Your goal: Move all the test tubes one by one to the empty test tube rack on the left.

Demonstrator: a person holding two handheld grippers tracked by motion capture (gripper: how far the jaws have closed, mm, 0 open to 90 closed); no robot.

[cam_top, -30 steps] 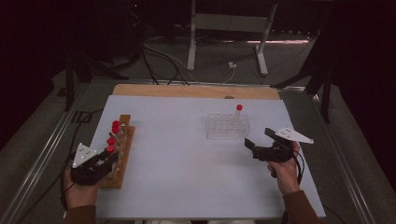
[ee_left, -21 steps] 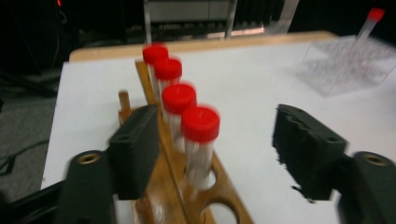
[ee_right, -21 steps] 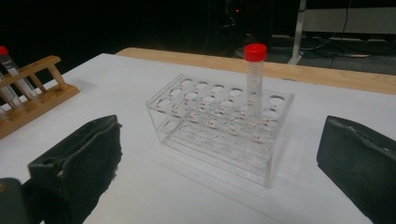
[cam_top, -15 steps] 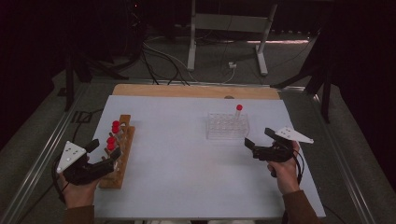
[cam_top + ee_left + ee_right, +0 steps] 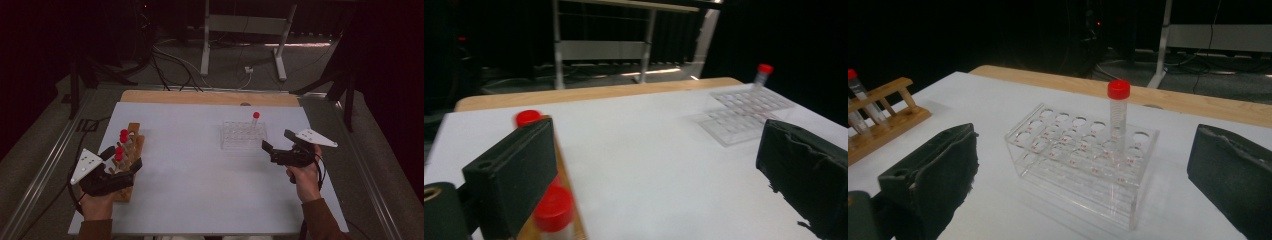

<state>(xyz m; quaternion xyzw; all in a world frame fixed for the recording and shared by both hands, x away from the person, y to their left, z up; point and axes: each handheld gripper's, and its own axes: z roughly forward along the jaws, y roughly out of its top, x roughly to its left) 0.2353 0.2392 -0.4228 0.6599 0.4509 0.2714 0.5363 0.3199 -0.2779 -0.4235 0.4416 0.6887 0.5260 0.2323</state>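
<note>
On the table (image 5: 200,200): wooden rack (image 5: 131,150) holding capped tubes (image 5: 121,145) at left, clear rack (image 5: 243,135) at right with one tube (image 5: 255,121) standing in its far corner.

Each gripper is a black body with a pale grey three-cornered plate on top — the left gripper (image 5: 120,162) at lower left of the high view, the right gripper (image 5: 277,146) at right. Thin black cables trail from both. The jaws are blocky, matte black pads, the right ones wrinkled. A brown sleeve (image 5: 320,222) shows at lower right.
</note>
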